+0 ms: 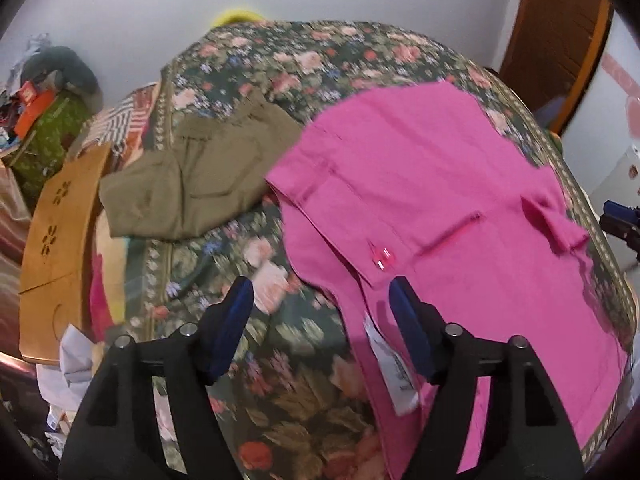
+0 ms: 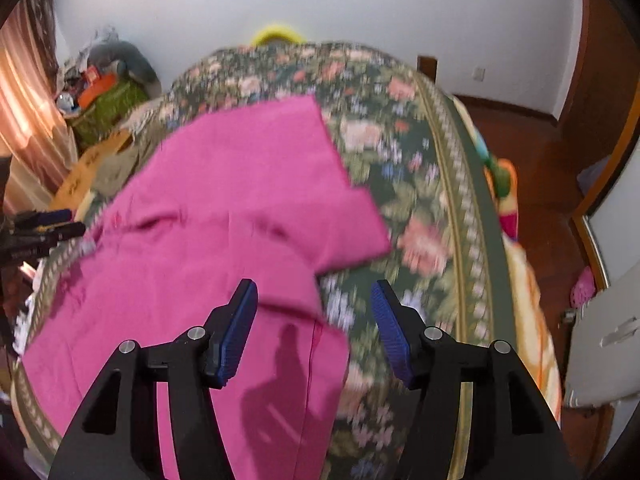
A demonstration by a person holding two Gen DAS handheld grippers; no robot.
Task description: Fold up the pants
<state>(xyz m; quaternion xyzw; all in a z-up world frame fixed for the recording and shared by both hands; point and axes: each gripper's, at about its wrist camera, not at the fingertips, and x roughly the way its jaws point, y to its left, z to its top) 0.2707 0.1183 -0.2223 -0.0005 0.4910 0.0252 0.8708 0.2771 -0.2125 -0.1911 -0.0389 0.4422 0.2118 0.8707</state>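
Pink pants lie spread on a floral bedspread, already doubled over at least in part. From the left wrist view the waistband end, with a pink button and a white care label, lies closest; from the right wrist view a folded leg panel ends in a squared corner farther up the bed.

Nearest the cameras, the left gripper hangs with its jaws apart over the waistband edge, one blue pad above bare bedspread and the other above pink cloth, nothing pinched. The right gripper likewise stands wide and holds nothing, straddling the edge of the near pink layer.

The cloth looks like a light woven cotton: soft, limp, and not slippery or fragile. It should drape and sag when lifted by one point, so I would judge two matched grips along one edge, at the corners of the waistband or the hem, the safest hold. A shallow pinch may catch only the top layer.

Farther off, olive pants lie folded beside a brown cardboard sheet.

Motion blur smears much of both views. How many layers the pink stack has cannot be told, and its near hem runs out of view behind the fingers.
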